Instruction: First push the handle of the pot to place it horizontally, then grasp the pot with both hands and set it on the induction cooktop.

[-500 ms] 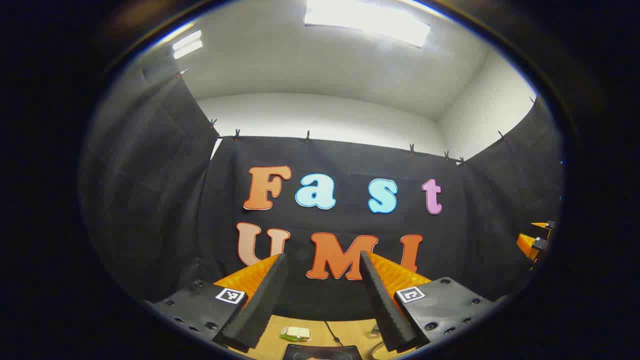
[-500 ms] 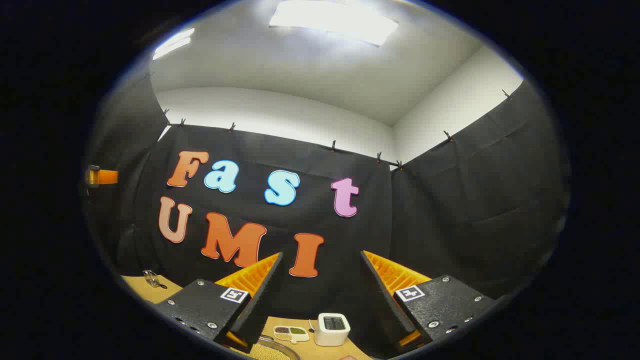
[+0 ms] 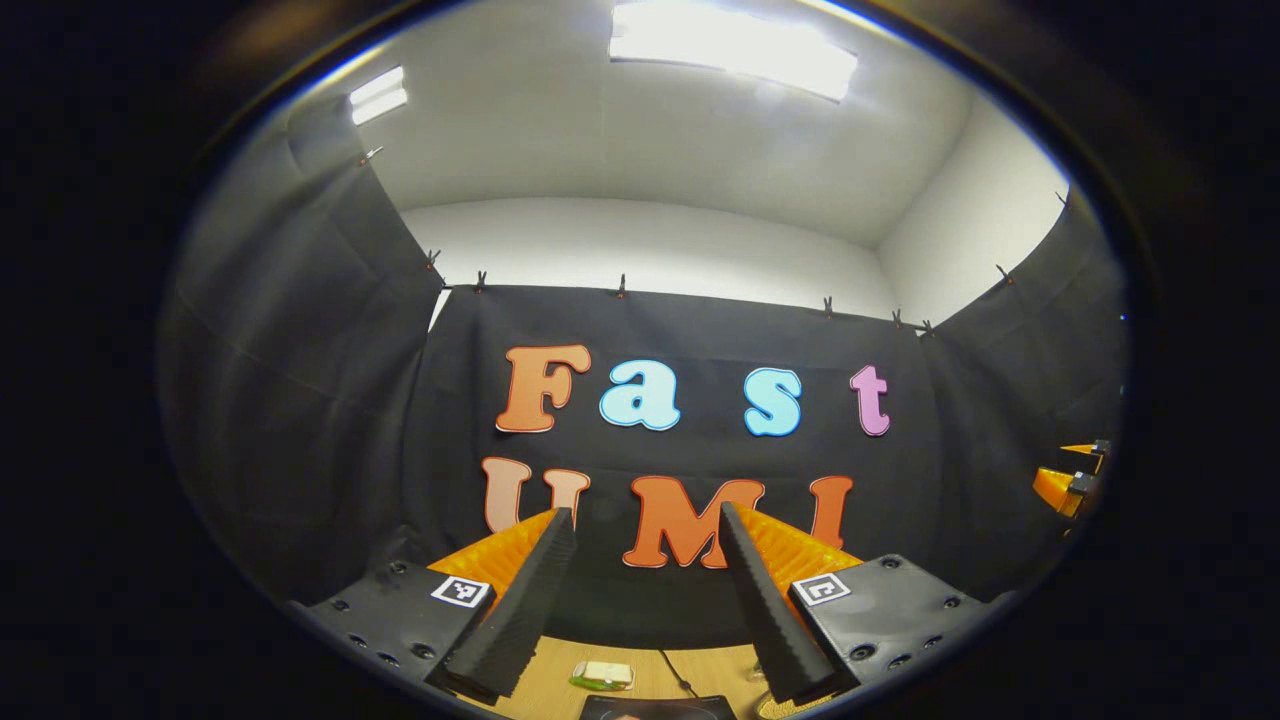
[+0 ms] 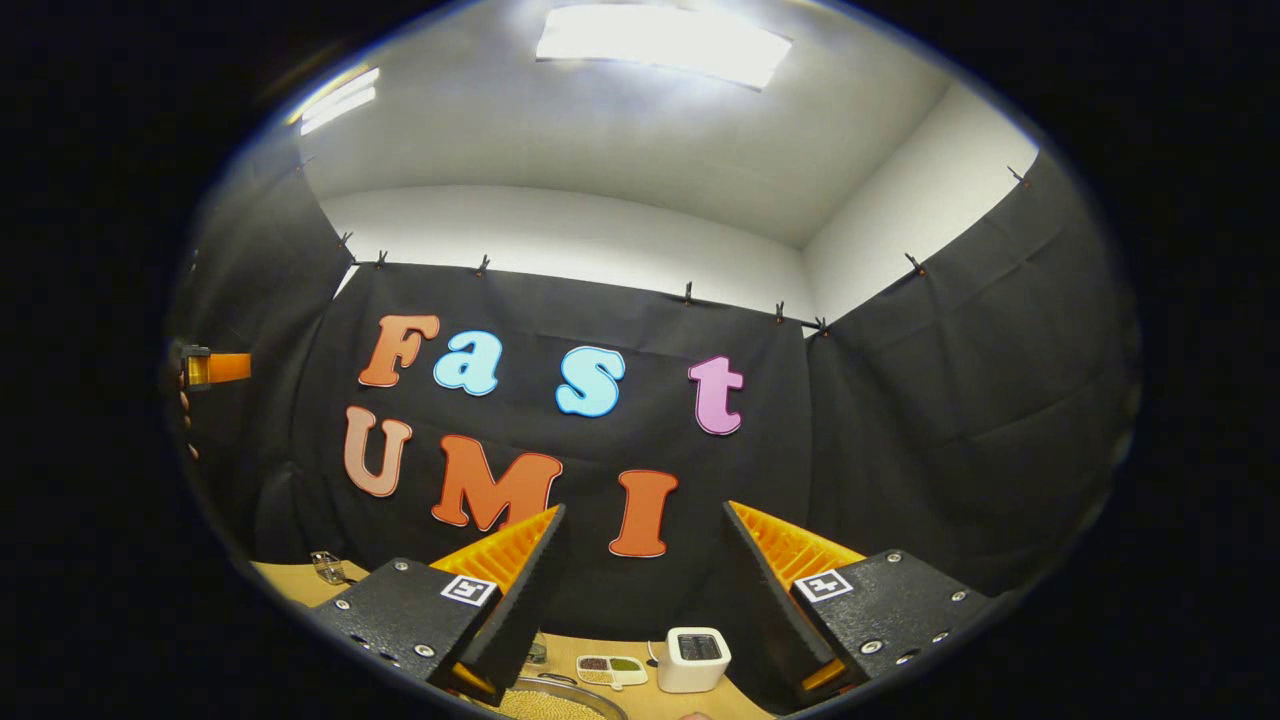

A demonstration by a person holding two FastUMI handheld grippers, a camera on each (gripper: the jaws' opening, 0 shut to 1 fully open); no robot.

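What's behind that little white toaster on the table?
Behind the white toaster hangs the booth's black cloth wall. A small divided dish lies beside it on the wooden table. The right gripper's finger covers the toaster's right side.

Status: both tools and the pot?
Left tool open, raised, holding nothing. Right tool open, holding nothing. Pot rim low between right fingers, untouched. Toaster behind it.

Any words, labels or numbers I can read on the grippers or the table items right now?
Words or numbers: none can be read.
Left gripper and right gripper: square coded markers, pattern only, no words.
White appliance: front too small to read.
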